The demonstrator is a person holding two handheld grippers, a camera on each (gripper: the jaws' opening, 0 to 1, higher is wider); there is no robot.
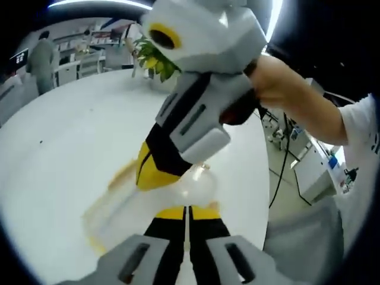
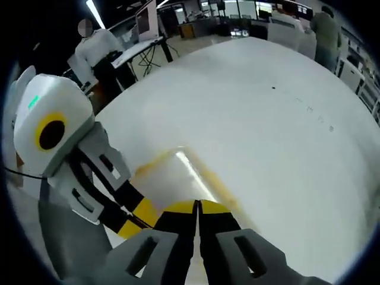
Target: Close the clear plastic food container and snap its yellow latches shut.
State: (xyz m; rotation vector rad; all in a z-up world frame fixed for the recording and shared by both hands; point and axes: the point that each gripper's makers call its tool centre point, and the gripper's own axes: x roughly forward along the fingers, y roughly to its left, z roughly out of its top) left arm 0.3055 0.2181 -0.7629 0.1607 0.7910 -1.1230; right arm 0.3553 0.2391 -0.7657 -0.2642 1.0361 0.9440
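Note:
The clear plastic food container (image 1: pixel 116 208) with yellowish edges lies on the round white table (image 1: pixel 71 130), blurred, just ahead of my left gripper (image 1: pixel 187 209). That gripper's yellow-tipped jaws are pressed together, shut, at the container's near side. My right gripper (image 1: pixel 151 172), held in a person's hand (image 1: pixel 285 89), comes down from the upper right onto the container's top. In the right gripper view the container (image 2: pixel 178 172) sits right in front of my right gripper (image 2: pixel 197 205), which is shut. The left gripper (image 2: pixel 133 218) reaches the container from the left. Latches are too blurred to tell.
A green and yellow plant (image 1: pixel 155 59) stands at the table's far side. The table edge (image 1: pixel 264 196) drops off to the right, with cables and desks beyond. People stand in the background (image 1: pixel 41 53) (image 2: pixel 98 50) (image 2: pixel 323 29). Bare tabletop (image 2: pixel 267 119) spreads beyond the container.

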